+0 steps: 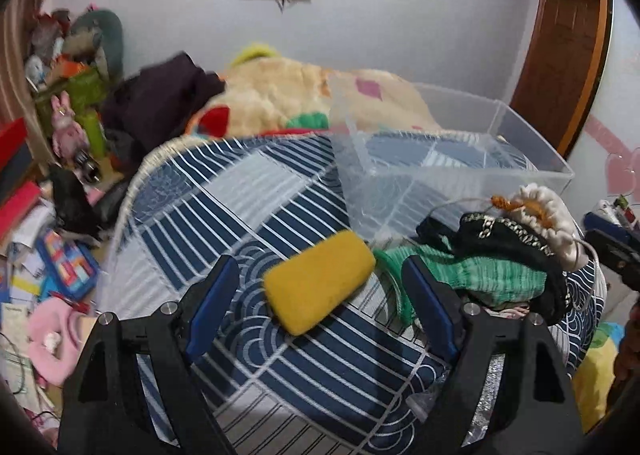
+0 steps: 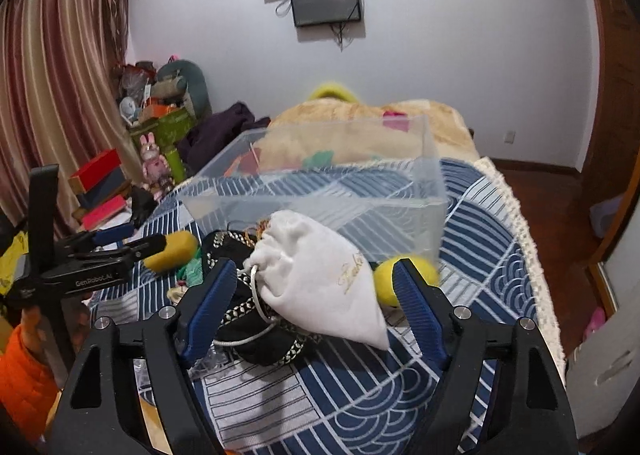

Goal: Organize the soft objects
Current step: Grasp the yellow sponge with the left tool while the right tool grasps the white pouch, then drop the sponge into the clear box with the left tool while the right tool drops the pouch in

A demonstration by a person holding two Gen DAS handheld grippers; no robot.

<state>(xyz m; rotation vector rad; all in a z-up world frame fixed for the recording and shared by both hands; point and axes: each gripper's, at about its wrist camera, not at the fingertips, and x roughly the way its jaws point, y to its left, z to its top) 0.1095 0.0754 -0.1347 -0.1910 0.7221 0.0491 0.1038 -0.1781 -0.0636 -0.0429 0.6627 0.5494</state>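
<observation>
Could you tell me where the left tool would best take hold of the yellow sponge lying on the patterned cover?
Probably across the short width of the yellow sponge, at its middle, coming from the near side and from above. It lies flat on the blue patterned cover, long axis running diagonally, with open cover on both long sides. The left tool is open and already straddles it; a slight turn would square the fingers.
</observation>
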